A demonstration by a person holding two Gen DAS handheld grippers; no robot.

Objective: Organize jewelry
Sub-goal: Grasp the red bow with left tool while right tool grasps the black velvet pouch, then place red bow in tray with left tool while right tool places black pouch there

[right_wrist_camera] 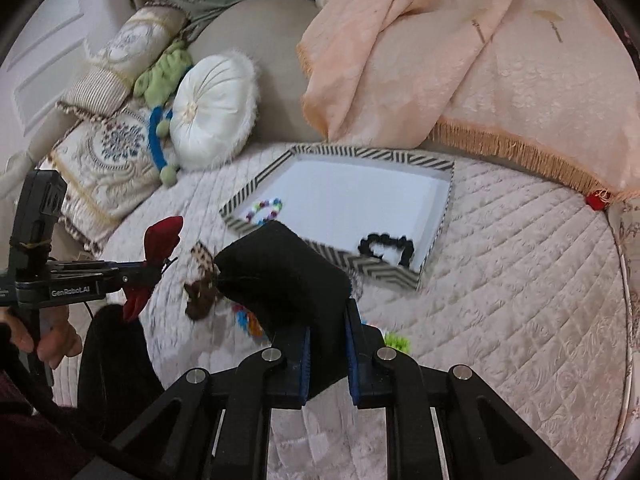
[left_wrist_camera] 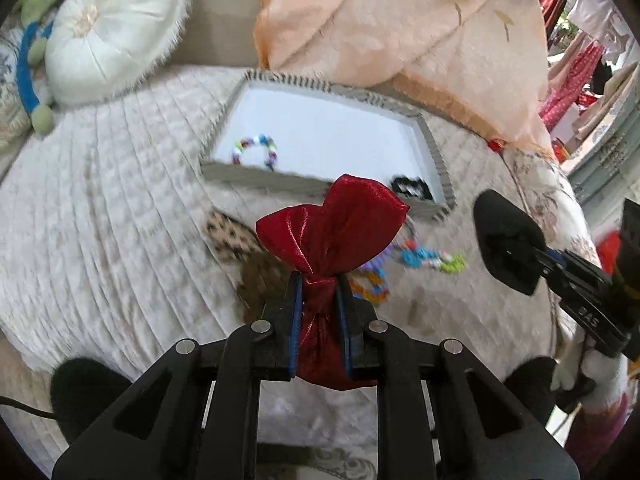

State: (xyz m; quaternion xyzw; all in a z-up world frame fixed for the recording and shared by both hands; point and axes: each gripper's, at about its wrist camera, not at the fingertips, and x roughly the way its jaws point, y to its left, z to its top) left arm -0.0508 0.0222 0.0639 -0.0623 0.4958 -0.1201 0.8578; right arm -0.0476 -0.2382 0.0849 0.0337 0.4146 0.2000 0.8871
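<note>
Left wrist view, centre: a red pouch (left_wrist_camera: 332,232) is pinched at its neck by the left claw (left_wrist_camera: 319,292), long axis upright. Right wrist view, centre: a black pouch (right_wrist_camera: 280,276) is clamped by the right claw (right_wrist_camera: 328,320), leaning upper left.

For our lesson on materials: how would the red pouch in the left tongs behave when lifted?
The red pouch is probably floppy: it bunches where the left tongs pinch it. Its shiny cloth may be slippery. It hangs without stretching, so likely light.
</note>
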